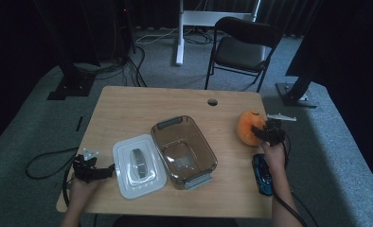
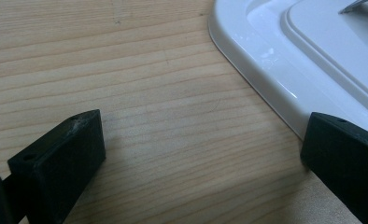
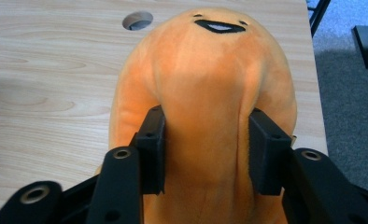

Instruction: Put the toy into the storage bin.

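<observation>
An orange plush toy [image 1: 247, 126] with a stitched smile sits at the right edge of the wooden table [image 1: 142, 104]. My right gripper [image 1: 265, 132] is shut on it. In the right gripper view both pads press into the plush toy [image 3: 210, 70], and its fabric bulges between them at my right gripper [image 3: 205, 140]. At the front left my left gripper [image 1: 106, 171] stands open, low over the wood. Its jaws hold nothing in the left gripper view, where the left gripper [image 2: 205, 149] sits just beside the corner of a white lid [image 2: 275, 79].
The white lid [image 1: 138, 165] lies flat beside a clear brown container [image 1: 204, 142] in the middle of the table. A blue toy car [image 1: 261, 174] lies near the front right edge, under my right forearm. A cable hole [image 1: 212, 101] is at the back. A chair [image 1: 244, 45] stands beyond the table.
</observation>
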The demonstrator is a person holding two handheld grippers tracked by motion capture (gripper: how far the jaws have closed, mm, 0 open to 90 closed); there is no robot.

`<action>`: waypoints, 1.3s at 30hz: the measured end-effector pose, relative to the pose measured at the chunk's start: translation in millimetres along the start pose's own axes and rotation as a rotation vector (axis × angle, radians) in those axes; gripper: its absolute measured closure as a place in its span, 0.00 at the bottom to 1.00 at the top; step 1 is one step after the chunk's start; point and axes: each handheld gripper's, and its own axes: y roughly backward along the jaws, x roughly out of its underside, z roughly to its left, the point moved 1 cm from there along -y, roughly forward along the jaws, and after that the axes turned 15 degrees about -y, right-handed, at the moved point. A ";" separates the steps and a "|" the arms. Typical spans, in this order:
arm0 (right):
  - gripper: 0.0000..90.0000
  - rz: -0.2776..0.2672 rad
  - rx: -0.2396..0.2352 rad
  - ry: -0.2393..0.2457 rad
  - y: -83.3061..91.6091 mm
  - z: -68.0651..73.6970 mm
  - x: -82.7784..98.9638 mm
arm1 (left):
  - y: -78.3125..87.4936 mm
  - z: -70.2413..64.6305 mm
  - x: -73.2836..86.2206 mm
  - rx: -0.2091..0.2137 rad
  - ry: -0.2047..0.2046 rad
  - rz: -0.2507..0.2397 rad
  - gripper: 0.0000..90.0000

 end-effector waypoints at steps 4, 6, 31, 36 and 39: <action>0.63 -0.003 -0.019 0.011 8.2 5.5 -2.5 | 0.0 0.0 0.0 0.000 0.000 0.000 0.00; 0.64 -0.004 -0.023 0.026 11.4 8.6 -2.8 | 0.0 0.0 0.0 0.000 0.000 0.000 0.00; 0.64 -0.055 -0.092 0.125 50.5 49.8 -14.4 | -0.1 -0.1 0.0 0.000 0.002 -0.001 0.00; 0.64 -0.075 -0.117 0.151 61.0 62.8 -17.2 | -0.1 0.0 0.0 -0.001 0.000 -0.001 0.00; 0.64 -0.085 -0.132 0.158 65.6 70.6 -18.8 | -0.1 0.0 0.0 -0.001 0.000 -0.001 0.00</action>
